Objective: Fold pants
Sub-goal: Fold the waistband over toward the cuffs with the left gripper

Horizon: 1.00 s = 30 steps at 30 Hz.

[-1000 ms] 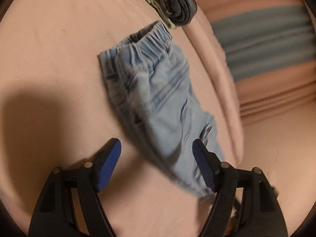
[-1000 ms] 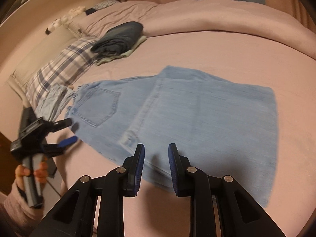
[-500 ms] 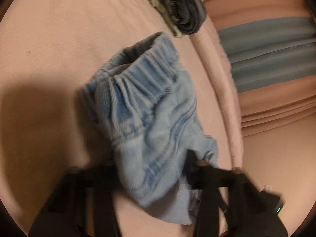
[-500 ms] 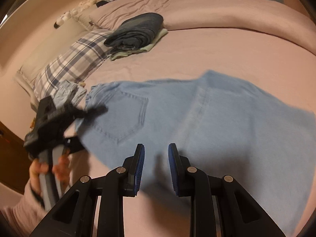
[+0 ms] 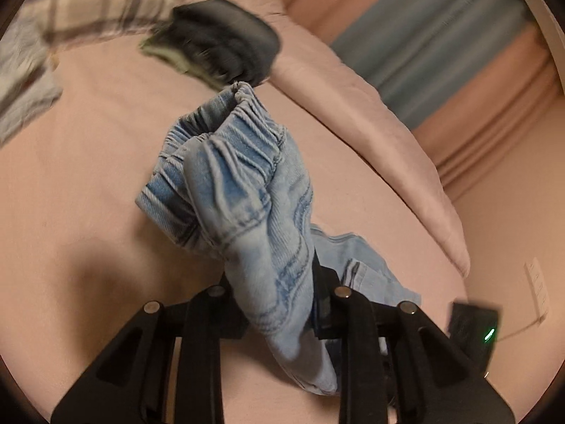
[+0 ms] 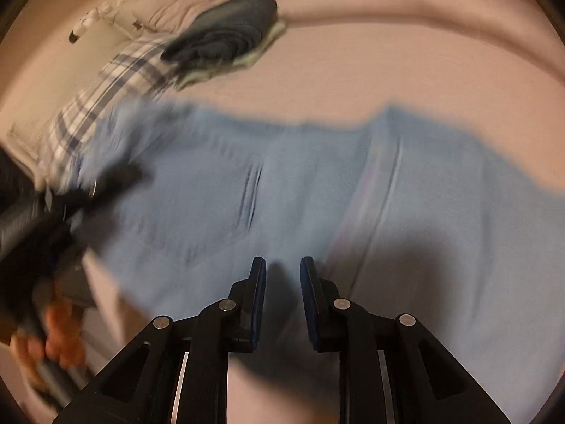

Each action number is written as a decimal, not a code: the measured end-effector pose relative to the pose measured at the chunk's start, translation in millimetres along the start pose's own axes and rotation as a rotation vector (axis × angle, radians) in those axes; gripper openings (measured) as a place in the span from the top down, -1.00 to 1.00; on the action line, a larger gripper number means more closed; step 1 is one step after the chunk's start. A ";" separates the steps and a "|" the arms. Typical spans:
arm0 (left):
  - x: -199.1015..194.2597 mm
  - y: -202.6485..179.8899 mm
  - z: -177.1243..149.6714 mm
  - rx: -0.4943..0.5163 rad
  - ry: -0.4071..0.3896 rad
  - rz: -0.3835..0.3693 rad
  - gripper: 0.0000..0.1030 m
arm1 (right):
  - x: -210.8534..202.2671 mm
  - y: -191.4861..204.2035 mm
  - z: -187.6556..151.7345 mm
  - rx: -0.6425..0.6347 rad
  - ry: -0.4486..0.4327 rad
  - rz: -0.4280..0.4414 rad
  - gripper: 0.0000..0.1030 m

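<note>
1. Our left gripper [image 5: 279, 304] is clenched on the light blue denim pants [image 5: 254, 212]. The gathered elastic waistband end stands bunched up between its black fingers and rises above the pink bedsheet [image 5: 88, 183].
2. From the right wrist view, the left gripper [image 6: 70, 208] sits at the left edge of the pants [image 6: 282, 194], a blurred black shape, with our left hand [image 6: 53, 349] wrapped around its handle lower down.
3. The pants lie spread flat across the pink bedsheet [image 6: 388, 70], running from the left gripper out to the right side of the view. One seam line runs along the cloth right of centre.
4. Our right gripper [image 6: 282, 282] hovers low over the near edge of the pants, pointing forward across the fabric. Its blue-padded fingers [image 6: 259, 300] stand a narrow gap apart with nothing between them, so it is released.
5. Beyond the pants, a folded stack of dark clothes [image 6: 226, 42] rests on the sheet near a plaid pillow [image 6: 116, 84], well apart from both grippers.
6. A rolled pink duvet [image 5: 370, 116] lies along the far side of the bed.
</note>
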State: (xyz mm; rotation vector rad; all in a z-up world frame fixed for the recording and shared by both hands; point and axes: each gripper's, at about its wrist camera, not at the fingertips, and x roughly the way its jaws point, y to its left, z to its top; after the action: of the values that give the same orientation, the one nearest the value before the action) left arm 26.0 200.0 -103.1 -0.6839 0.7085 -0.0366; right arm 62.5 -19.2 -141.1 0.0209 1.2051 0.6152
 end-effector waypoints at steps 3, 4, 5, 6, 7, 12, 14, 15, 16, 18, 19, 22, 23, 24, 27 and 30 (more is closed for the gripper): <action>-3.3 -21.1 -8.5 0.085 -0.010 0.027 0.53 | 5.8 -0.2 -16.5 -0.056 -0.011 0.008 0.57; -7.2 -28.5 -9.5 0.112 -0.015 0.022 0.53 | 1.3 -3.9 -15.9 -0.016 -0.009 0.045 0.57; -10.3 -36.2 -9.5 0.137 -0.022 0.009 0.53 | -4.4 -8.4 -14.9 0.023 -0.010 0.096 0.57; -14.3 -46.0 -10.9 0.171 -0.028 -0.002 0.53 | -12.9 -14.6 -15.3 0.062 -0.033 0.148 0.57; -15.1 -55.8 -12.9 0.211 -0.031 -0.007 0.53 | -23.9 -22.4 -16.9 0.098 -0.073 0.181 0.55; -7.6 -107.8 -32.7 0.374 -0.011 -0.048 0.53 | -74.9 -100.2 -38.3 0.391 -0.242 0.261 0.17; -0.2 -128.0 -45.4 0.434 0.013 -0.071 0.53 | -89.1 -137.6 -54.6 0.527 -0.293 0.342 0.00; 5.6 -139.0 -53.9 0.469 0.032 -0.079 0.53 | -93.1 -150.3 -62.1 0.575 -0.312 0.366 -0.07; 11.8 -148.3 -61.8 0.502 0.052 -0.085 0.53 | -98.7 -166.8 -72.9 0.636 -0.339 0.397 -0.13; 26.1 -164.3 -78.7 0.562 0.105 -0.103 0.51 | -104.8 -183.8 -85.7 0.703 -0.379 0.477 -0.13; 36.5 -172.4 -89.3 0.597 0.154 -0.114 0.49 | -106.7 -192.5 -92.4 0.742 -0.403 0.538 -0.14; 68.3 -187.9 -121.5 0.704 0.304 -0.073 0.24 | -106.9 -204.7 -99.9 0.822 -0.432 0.650 -0.20; 76.4 -189.1 -133.3 0.728 0.355 -0.070 0.02 | -105.0 -205.1 -99.5 0.830 -0.428 0.661 -0.22; 79.3 -189.0 -141.9 0.744 0.377 -0.068 -0.05 | -103.2 -205.6 -98.1 0.834 -0.416 0.657 -0.22; 71.1 -185.9 -148.2 0.783 0.351 -0.072 -0.41 | -101.3 -200.8 -93.9 0.823 -0.381 0.618 -0.25; 53.1 -171.6 -139.3 0.739 0.317 -0.100 -0.66 | -103.5 -198.2 -87.7 0.791 -0.336 0.563 -0.26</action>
State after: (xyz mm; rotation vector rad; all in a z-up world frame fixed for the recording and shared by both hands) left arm 14.7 -26.9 -110.1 0.0024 0.8901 -0.4844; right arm 49.3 -258.9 -150.7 1.1174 1.0417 0.5484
